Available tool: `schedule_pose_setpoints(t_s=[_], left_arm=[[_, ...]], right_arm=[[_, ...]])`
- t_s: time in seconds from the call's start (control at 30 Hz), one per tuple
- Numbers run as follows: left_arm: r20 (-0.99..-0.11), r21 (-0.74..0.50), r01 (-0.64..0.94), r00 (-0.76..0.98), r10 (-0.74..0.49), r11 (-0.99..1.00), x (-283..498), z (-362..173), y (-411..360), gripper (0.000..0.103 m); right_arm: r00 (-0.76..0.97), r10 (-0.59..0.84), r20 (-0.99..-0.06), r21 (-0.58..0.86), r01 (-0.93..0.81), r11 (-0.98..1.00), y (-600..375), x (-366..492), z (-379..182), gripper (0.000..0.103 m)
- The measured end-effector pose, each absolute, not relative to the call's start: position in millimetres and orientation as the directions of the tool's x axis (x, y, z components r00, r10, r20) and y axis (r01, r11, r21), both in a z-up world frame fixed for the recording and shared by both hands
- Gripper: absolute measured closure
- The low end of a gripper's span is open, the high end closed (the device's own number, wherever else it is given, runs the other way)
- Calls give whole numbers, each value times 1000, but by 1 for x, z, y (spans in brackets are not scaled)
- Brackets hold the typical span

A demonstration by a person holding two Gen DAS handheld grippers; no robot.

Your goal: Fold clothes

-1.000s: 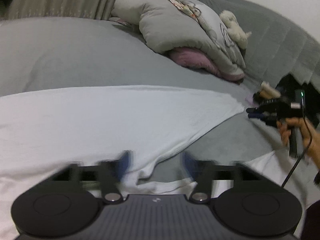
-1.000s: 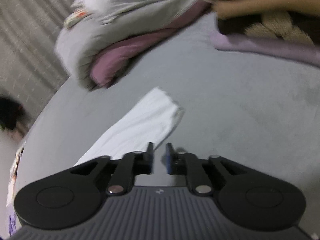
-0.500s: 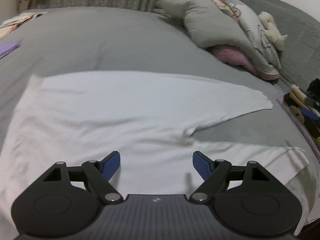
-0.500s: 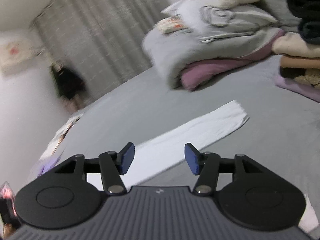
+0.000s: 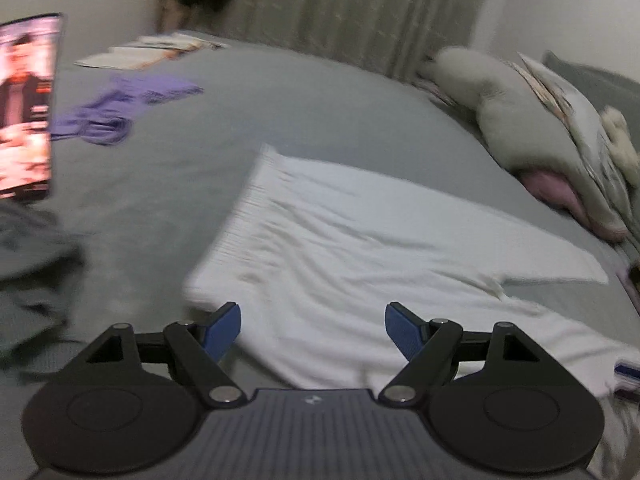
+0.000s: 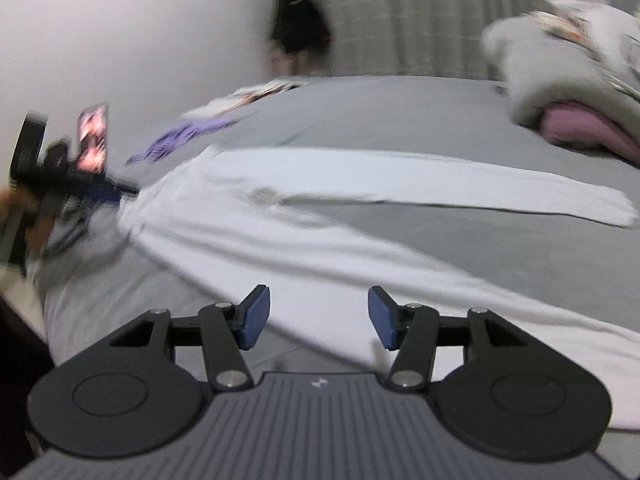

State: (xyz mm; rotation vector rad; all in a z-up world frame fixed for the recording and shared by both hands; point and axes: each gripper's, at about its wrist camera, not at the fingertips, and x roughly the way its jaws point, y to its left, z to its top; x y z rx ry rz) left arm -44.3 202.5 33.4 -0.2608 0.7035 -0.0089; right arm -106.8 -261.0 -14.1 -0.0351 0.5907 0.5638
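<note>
A white long-sleeved garment (image 5: pixel 352 248) lies spread flat on the grey bed, one sleeve reaching right toward the pillows. My left gripper (image 5: pixel 313 330) is open and empty, just above the garment's near edge by its ribbed hem corner. My right gripper (image 6: pixel 319 317) is open and empty over the garment (image 6: pixel 320 216), near its front edge. The left gripper also shows in the right wrist view (image 6: pixel 76 178), at the garment's left end. The right gripper's blue tip peeks in at the right edge of the left wrist view (image 5: pixel 628 374).
A purple garment (image 5: pixel 120 108) and papers (image 5: pixel 148 50) lie at the bed's far left. A lit phone screen (image 5: pixel 26 104) stands at left. Dark grey cloth (image 5: pixel 28 264) is bunched at the near left. Grey and pink pillows (image 5: pixel 560 152) are piled at right.
Both grippers have swung left along the garment, from its sleeve end toward its hem. The right gripper, shut a second ago, opened; the left stays open. The views are motion-blurred.
</note>
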Motion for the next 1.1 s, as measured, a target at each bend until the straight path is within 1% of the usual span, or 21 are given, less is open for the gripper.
schedule_pose_setpoints(t_s=[0.1,0.13,0.17,0.23,0.27,0.3,0.37,0.4,0.47,0.5,0.53,0.57,0.6,0.67,0.7,0.8,0.87,0.97,1.07,1.1], left_arm=[[-632,-289,-141,771,-79,947,-44,33,220,27],[-636,-307,-154,767,-82,939,-42,32,225,28],[-643,-324,-167,761,-87,931,-40,30,229,31],[-662,-343,-191,744,-92,920,-35,21,236,34],[-672,-347,-205,735,-90,915,-34,17,238,35],[-683,-356,-226,725,-87,907,-32,12,241,39],[-682,-369,-244,727,-83,897,-31,9,246,42],[-677,-371,-246,732,-79,896,-30,8,246,46],[-670,-367,-247,739,-71,897,-28,9,248,58],[-666,-370,-246,743,-71,896,-27,9,248,71],[-663,-377,-247,745,-74,893,-26,8,248,84],[-659,-390,-254,748,-76,885,-26,7,251,84],[-656,-398,-266,752,-70,878,-26,7,253,85],[-652,-391,-287,757,-43,874,-29,8,255,91],[-653,-382,-298,757,-28,875,-30,9,256,96],[-675,-329,-329,737,23,885,-34,13,257,96],[-693,-314,-328,721,21,891,-33,12,256,96],[-711,-241,-305,701,46,921,-31,12,247,94],[-728,-137,-256,681,78,957,-29,15,233,83],[-735,-107,-237,673,84,966,-29,16,228,76]], right_arm=[[664,520,-538,59,-585,809,-238,-110,-19,48],[657,531,-535,43,-607,794,-231,-111,-20,50],[651,544,-530,36,-623,781,-227,-111,-20,55],[621,588,-518,26,-676,736,-216,-111,-19,61],[617,596,-514,12,-690,724,-211,-111,-19,62],[621,594,-511,-11,-696,718,-206,-111,-20,62],[634,571,-522,-87,-706,703,-196,-113,-23,62],[637,559,-531,-120,-709,695,-192,-113,-25,62],[641,532,-554,-173,-713,679,-184,-111,-31,62],[646,522,-557,-197,-714,672,-180,-109,-34,62],[657,514,-552,-216,-708,673,-178,-108,-35,69],[669,505,-545,-231,-699,677,-176,-106,-35,88],[682,495,-539,-246,-689,681,-174,-105,-35,96],[682,505,-530,-232,-689,687,-178,-105,-32,101],[679,513,-525,-219,-690,690,-181,-106,-31,101],[614,586,-529,-121,-738,664,-191,-106,-19,102],[580,608,-542,-73,-754,653,-196,-106,-15,102],[510,611,-606,-19,-777,630,-194,-104,-21,100],[505,602,-618,-27,-780,626,-191,-109,-23,91],[502,605,-618,-10,-775,632,-194,-110,-20,87]])
